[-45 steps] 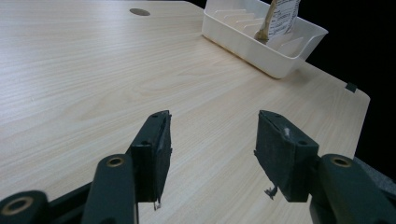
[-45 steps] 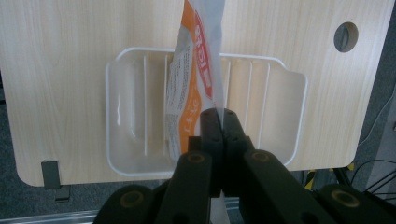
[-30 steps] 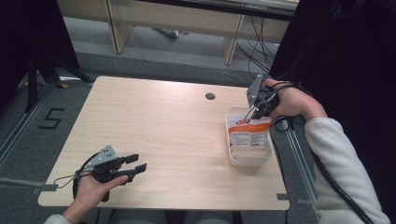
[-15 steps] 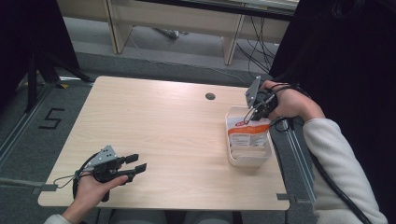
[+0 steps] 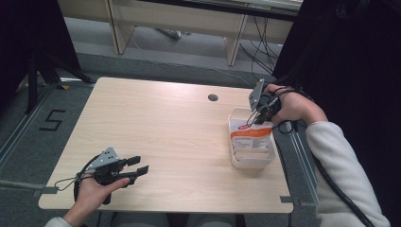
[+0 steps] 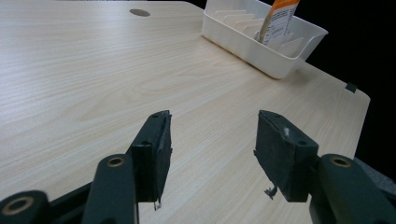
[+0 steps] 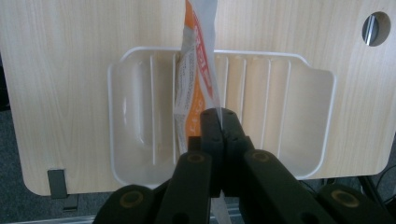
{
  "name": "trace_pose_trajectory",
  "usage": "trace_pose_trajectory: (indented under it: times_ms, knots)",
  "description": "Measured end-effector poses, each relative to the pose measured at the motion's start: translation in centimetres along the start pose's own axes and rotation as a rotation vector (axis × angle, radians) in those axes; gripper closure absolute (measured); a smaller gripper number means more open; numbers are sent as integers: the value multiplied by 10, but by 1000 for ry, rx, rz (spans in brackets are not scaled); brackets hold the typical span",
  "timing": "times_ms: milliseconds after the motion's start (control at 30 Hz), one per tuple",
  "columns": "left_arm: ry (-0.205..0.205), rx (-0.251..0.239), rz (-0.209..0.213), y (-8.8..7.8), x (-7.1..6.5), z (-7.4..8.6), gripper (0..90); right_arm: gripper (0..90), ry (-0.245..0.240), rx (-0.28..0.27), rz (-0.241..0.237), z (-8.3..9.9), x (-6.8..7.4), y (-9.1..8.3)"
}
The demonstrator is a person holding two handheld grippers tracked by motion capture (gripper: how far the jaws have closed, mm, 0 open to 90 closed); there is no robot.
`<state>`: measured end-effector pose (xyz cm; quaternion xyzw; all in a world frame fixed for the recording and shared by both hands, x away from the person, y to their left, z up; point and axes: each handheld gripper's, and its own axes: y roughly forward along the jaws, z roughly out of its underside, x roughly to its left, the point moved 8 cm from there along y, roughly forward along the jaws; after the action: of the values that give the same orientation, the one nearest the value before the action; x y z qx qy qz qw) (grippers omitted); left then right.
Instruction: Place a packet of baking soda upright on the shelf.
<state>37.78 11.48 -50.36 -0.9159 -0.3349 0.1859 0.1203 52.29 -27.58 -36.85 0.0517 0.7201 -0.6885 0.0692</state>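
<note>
Almost nothing had moved since the earlier pictures: only the right gripper (image 5: 257, 113) seemed to sit a little differently above the tray, and the left hand kept its place.

From where I stood, the right gripper (image 7: 219, 116) had its black jaws pressed together on the top edge of a thin orange and white plastic sachet (image 7: 194, 70). This sachet (image 5: 251, 134) hung down into the white plastic tray with thin dividers (image 5: 246, 163), which stood near the right edge of the light wooden table (image 5: 165, 127). The lower end of the sachet was inside one of the slots, between two dividers.

The left gripper (image 6: 210, 144) rested low over the near left part of the table, its jaws spread apart with nothing between them, well apart from the tray (image 6: 280, 65).

I judged the sachet to be light and soft, a flat packet that bends easily and has a smooth, rather slippery film. The sealed top edge was the best place to take hold, because it is flat and firmer than the filled middle. A pinch on the belly could let it slide or crush the contents.
</note>
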Motion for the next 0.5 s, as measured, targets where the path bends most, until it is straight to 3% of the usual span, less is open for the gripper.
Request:
trace_pose_trajectory:
  times_ms: [67, 100, 233, 500]
  knots:
    - [1, 1, -2, 0, 0, 0, 448, 900, -2, 1, 2, 0, 0, 2]
    - [0, 1, -1, 0, 0, 0, 448, 900, -30, -8, 2, -1, -2, 2]
    - [-6, -1, -5, 0, 0, 0, 449, 900, 5, 2, -1, 1, 0, 2]
    - [1, 1, 0, 0, 0, 0, 448, 900, -6, 5, -5, 3, 0, 4]
